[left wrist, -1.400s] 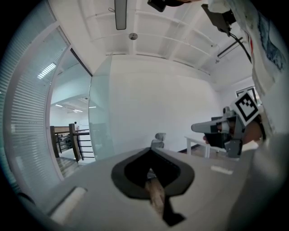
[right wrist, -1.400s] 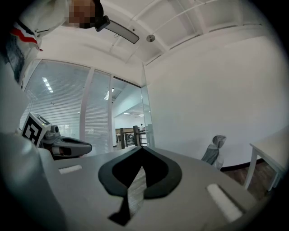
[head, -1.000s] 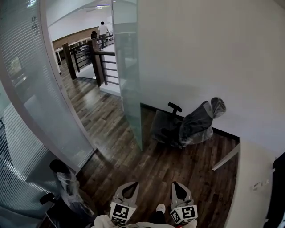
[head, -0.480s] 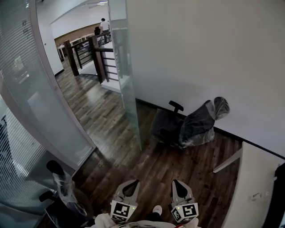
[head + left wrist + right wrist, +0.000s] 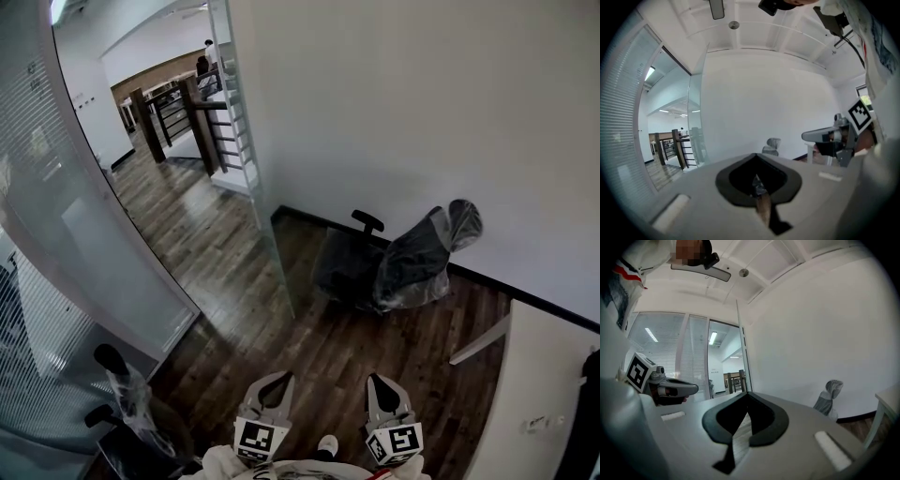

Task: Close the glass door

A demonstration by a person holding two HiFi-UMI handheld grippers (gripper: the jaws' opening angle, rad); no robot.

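Both hand-held grippers sit low at the bottom of the head view. The left gripper (image 5: 272,380) and the right gripper (image 5: 380,380) each have their jaws pressed together with nothing between them. The tall clear glass door (image 5: 272,253) stands open, nearly edge-on, running from the top centre down to mid-frame, well apart from both grippers.

The likely trouble is that hard, closed tips pushed against smooth glass may skid off. A shove near the free edge could also send the pane swinging too fast toward the curved frosted-glass partition (image 5: 84,234) on the left. The black office chair wrapped in plastic (image 5: 403,262) sits just right of the door by the white wall (image 5: 422,112) — near enough to snag an arm. A second wrapped chair (image 5: 127,403) crowds the lower left. Between them the dark wooden floor (image 5: 328,347) lies open, as does the doorway strip running to the upper left.
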